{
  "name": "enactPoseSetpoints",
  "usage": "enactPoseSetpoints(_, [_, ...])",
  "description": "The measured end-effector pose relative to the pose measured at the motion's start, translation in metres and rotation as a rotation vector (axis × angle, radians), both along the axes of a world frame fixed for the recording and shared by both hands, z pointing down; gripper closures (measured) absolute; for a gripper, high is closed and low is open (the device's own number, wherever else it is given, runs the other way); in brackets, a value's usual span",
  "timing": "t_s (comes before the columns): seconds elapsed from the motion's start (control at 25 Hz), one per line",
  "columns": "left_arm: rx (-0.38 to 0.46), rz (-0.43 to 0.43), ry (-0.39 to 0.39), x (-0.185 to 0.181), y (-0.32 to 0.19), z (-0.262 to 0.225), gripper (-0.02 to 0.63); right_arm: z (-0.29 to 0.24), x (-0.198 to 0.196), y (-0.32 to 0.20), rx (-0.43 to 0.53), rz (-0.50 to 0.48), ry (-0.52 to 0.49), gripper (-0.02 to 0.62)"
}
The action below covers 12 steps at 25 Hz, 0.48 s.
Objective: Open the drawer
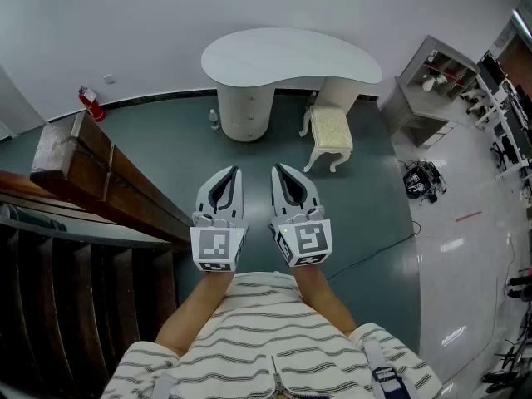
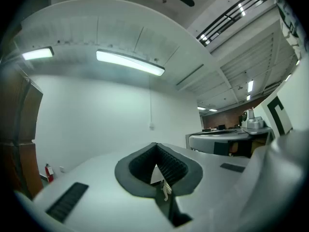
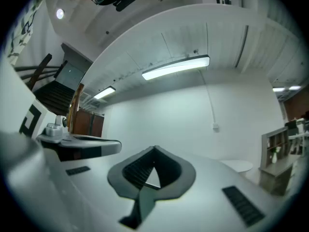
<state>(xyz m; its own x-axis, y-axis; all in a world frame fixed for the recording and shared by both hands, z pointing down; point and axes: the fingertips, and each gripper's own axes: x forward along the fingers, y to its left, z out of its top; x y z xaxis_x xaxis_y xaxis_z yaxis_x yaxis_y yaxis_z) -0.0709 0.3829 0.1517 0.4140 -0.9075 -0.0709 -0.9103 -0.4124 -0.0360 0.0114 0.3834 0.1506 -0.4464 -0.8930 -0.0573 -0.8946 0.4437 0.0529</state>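
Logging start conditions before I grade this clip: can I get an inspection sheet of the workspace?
Surface: white curved desk top, bare.
Job's things: drawer pedestal under the desk, fronts look flush; well away from both grippers.
Clutter: small bottle on the floor by the pedestal; cream chair beside the desk.
Grippers: left gripper and right gripper side by side, level, jaws together, nothing between them.
Cables: thin cable on the floor, running toward black gear.
Surroundings: wooden stair rail at left, red fire extinguisher by the wall, shelf unit at right.
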Motion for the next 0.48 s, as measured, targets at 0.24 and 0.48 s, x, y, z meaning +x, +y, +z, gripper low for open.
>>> enactPoseSetpoints(0.24, [-0.005, -0.014, 0.002, 0.011, 0.005, 0.001, 0.607, 0.001, 0.013, 0.006, -0.004, -0.005, -0.004, 0.581])
enactPoseSetpoints(0.48, [-0.009, -0.004, -0.009, 0.041, 0.014, 0.004, 0.607, 0.002, 0.037, 0.012, 0.003, -0.016, -0.013, 0.581])
